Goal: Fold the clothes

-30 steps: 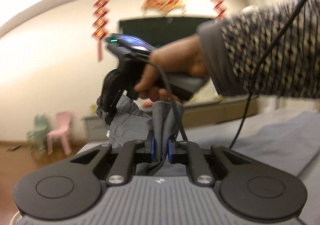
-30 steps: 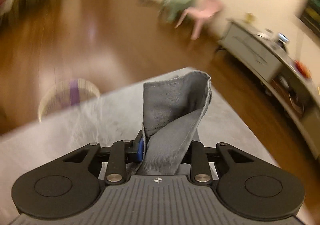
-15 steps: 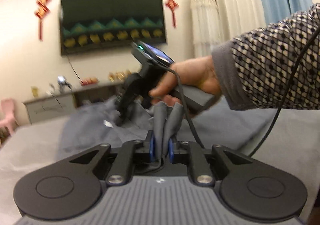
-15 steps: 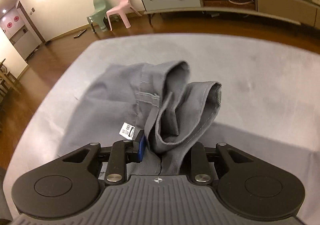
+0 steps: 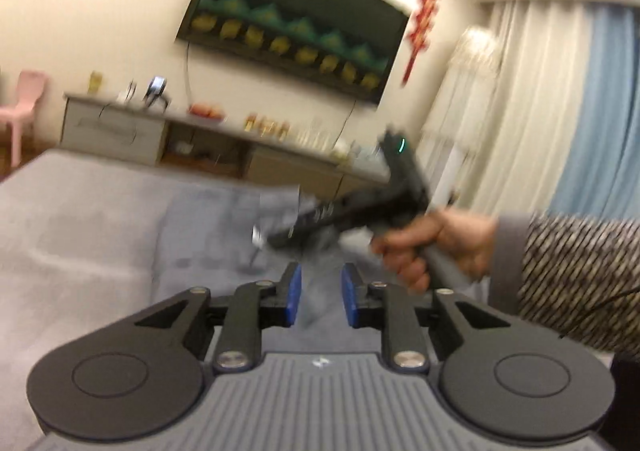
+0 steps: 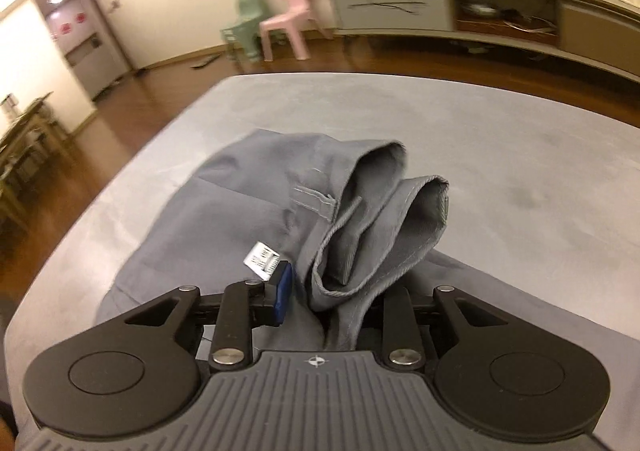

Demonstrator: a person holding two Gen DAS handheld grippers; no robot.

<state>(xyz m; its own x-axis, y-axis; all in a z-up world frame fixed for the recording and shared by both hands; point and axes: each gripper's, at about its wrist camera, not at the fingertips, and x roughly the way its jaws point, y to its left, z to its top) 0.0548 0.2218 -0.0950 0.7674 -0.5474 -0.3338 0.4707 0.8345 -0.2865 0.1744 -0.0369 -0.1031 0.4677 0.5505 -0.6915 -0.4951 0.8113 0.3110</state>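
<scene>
Grey trousers (image 6: pixel 240 211) with a white label (image 6: pixel 262 261) lie on the grey bed cover (image 6: pixel 500 139). Their doubled waistband end stands up in my right gripper (image 6: pixel 332 291), which is shut on that bunch low over the cover. In the left wrist view the trousers (image 5: pixel 224 235) show blurred, and a hand (image 5: pixel 432 247) in a patterned sleeve holds the right gripper (image 5: pixel 276 237) over them. My left gripper (image 5: pixel 322 291) is close behind, and its jaws are opening. Its blue pads (image 5: pixel 294 291) stand apart, with only a thin blurred strip of grey cloth between them.
A long low cabinet (image 6: pixel 400 7) with small items on top runs along the far wall under a wall television (image 5: pixel 292 27). Pink (image 6: pixel 290 11) and green (image 6: pixel 244 23) small chairs stand on the wooden floor (image 6: pixel 120 111). Curtains (image 5: pixel 560 111) hang on the right.
The right gripper brought the trousers down from the air onto the bed, then stayed put. The left gripper's pads came apart from the cloth they squeezed, and it swung round and rolled.
</scene>
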